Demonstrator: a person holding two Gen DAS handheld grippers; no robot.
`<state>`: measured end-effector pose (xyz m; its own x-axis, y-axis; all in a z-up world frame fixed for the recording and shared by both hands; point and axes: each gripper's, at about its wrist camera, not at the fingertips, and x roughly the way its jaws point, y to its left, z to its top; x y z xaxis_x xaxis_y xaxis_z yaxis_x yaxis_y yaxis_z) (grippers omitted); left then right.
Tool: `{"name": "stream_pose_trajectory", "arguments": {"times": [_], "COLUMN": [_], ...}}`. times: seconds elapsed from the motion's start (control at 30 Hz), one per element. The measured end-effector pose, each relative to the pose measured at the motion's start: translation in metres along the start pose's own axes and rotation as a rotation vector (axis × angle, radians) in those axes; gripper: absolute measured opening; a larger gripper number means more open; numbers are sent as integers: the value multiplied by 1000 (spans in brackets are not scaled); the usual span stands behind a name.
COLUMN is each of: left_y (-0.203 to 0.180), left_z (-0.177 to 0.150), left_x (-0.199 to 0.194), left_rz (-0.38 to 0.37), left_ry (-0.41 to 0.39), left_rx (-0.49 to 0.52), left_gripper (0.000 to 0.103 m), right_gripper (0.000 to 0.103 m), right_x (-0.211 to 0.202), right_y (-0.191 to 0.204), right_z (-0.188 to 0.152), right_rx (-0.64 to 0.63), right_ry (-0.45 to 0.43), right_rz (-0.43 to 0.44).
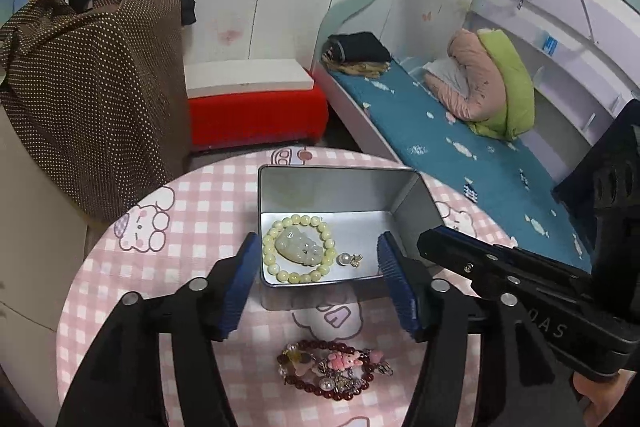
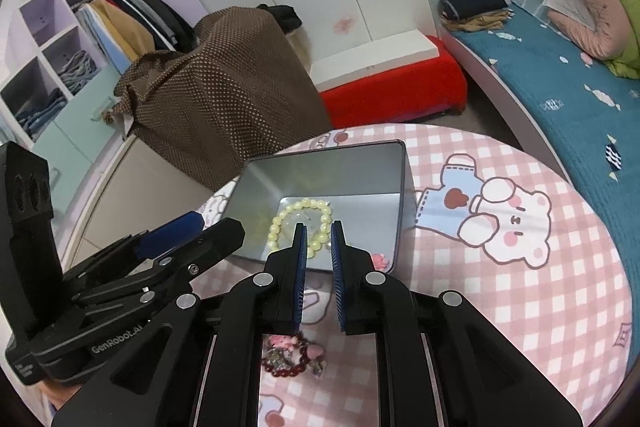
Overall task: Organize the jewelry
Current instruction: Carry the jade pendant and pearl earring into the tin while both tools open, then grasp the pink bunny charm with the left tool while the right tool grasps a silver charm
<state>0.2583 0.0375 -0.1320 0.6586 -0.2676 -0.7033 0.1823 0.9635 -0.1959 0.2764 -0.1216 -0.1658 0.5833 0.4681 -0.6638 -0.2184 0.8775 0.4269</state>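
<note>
A grey metal tin [image 1: 416, 203] stands open on the pink checked round table [image 1: 120, 279]. Inside lie a pale yellow bead bracelet [image 1: 298, 249] with a jade carving and a small pearl pendant [image 1: 349, 259]. A dark red bead bracelet with pink charms [image 1: 332, 369] lies on the cloth in front of the tin. My left gripper [image 1: 316, 279] is open, its fingers either side of the tin's near wall. My right gripper [image 2: 319, 259] is narrowly open and empty above the tin's [image 2: 404, 187] near edge; the yellow bracelet [image 2: 298, 223] and red bracelet [image 2: 294, 355] show there.
A chair draped in brown dotted cloth [image 1: 104, 87] stands left of the table. A red bench [image 1: 256, 115] is behind it and a bed with a blue cover [image 1: 460, 147] to the right. Open shelves with clothes [image 2: 60, 67] are at the far left.
</note>
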Motion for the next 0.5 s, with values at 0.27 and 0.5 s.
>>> {"name": "stream_pose_trajectory", "arguments": {"times": [0.27, 0.5], "left_y": [-4, 2], "left_z": [-16, -42], "left_x": [-39, -56], "left_rz": [25, 77], "left_ry": [-73, -100], "left_rx": [40, 52], "left_gripper": [72, 76], "right_gripper": [37, 43], "right_x": [-30, -41], "right_y": [18, 22], "right_z": [-16, -43], "right_rx": [-85, -142], "right_ry": [-39, -42], "right_rz": [-39, -85]}}
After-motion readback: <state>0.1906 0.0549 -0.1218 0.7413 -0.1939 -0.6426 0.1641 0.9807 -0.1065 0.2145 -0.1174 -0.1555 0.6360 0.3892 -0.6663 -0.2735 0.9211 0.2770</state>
